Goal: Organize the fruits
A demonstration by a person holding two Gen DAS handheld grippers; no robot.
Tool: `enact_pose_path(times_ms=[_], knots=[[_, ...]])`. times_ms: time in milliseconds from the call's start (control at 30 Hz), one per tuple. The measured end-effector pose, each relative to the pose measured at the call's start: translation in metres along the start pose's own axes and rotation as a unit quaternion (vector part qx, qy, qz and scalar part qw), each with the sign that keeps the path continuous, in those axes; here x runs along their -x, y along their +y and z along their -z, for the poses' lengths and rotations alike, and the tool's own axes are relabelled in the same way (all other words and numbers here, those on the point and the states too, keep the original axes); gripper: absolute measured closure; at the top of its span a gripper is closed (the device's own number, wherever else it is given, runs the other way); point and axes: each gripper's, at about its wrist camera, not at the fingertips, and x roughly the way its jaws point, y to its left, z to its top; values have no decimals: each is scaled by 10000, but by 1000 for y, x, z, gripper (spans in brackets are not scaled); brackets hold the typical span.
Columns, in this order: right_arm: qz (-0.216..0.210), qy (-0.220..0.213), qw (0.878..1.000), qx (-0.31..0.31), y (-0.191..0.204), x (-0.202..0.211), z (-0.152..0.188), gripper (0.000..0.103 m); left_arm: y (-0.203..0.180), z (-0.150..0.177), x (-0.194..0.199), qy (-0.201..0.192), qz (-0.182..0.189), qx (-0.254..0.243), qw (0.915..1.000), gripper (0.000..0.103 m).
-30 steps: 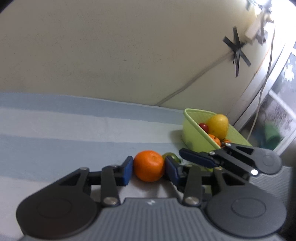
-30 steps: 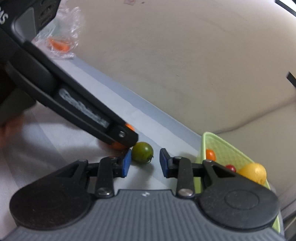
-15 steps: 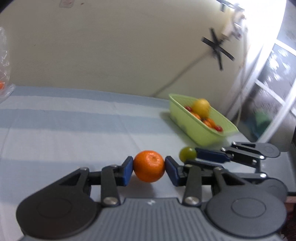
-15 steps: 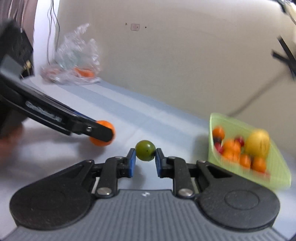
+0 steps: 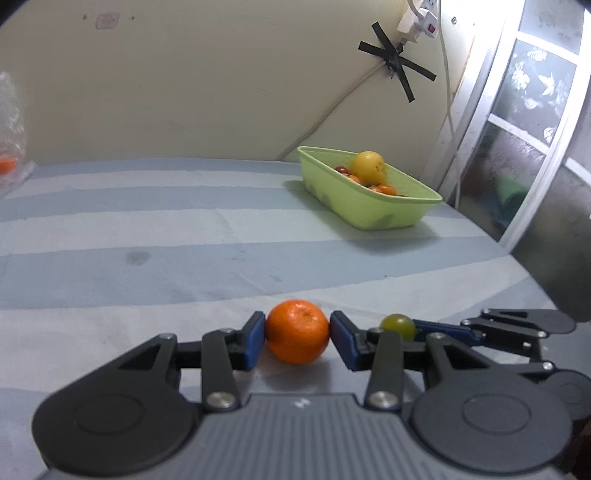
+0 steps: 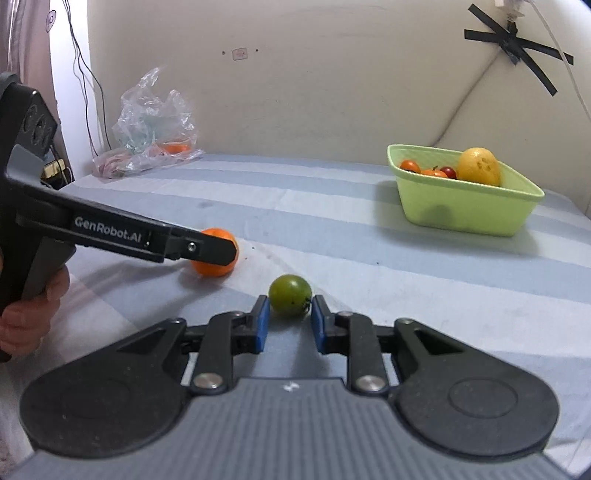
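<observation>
Cream wall [image 6: 332,92] behind, scuffed, small pinkish patch high up. Black tape cross [image 5: 397,62] pins a pale cable [image 5: 332,110] to it; white power strip [image 5: 419,16] hangs at the top corner. Surface is a blue-and-white striped cloth [image 5: 184,229] (a few dark stains). Window [image 5: 532,110] on the right, white frame, patterned glass, bright daylight. Crumpled clear plastic bag [image 6: 151,122] sits at the far left against the wall, thin dark wires [image 6: 83,74] hanging beside it.

bag [image 5: 11,147]: cut by left edge | basket [image 6: 461,206] bottom fruits: hidden behind wall
</observation>
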Motion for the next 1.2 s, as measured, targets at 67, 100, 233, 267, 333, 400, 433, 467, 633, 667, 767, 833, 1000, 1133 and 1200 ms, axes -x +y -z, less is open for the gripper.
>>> enact_pose_path(times_ms=[67,100,233,267,333,400,433,467,633,667,767,833,1000,1133,1200], knots=[[52,-37,10000,34,2,1,1,71,-3,1,5,-77,-81,-37,9999,54],[71,-55,10000,36,2,2,2,68,-4,2,8,-121,-110,-66,9998,51],[87,-121,9999,2,3,7,6,58,-9,3,14,-175,-229,-255,9993,48],[85,-127,9999,1,3,7,6,58,-10,3,13,-159,-235,-275,9992,48],[84,-138,9999,12,3,6,6,58,-13,3,11,-123,-250,-321,9991,48],[77,-147,9999,22,4,4,5,58,-15,5,8,-96,-279,-355,9989,48],[76,-144,9999,30,5,3,5,58,-15,5,6,-79,-290,-361,9989,48],[75,-135,9999,42,6,2,4,58,-16,5,6,-66,-307,-370,9988,48],[54,-85,9999,74,7,-1,3,58,-21,5,3,-59,-464,-506,9976,51],[46,-80,9999,66,7,-2,3,58,-20,5,1,-35,-496,-513,9974,52],[32,-84,10000,42,6,-2,4,58,-20,6,-4,81,-554,-450,9974,62],[34,-93,9999,46,6,-1,4,58,-20,7,-6,87,-588,-425,9973,62],[69,-104,9999,91,8,-1,5,58,-26,8,-10,92,-793,-494,9956,62],[48,-104,9999,47,6,-1,5,58,-31,7,-12,124,-956,-538,9939,62],[59,-107,9999,60,6,-1,5,58,-32,6,-13,143,-1005,-533,9934,62]])
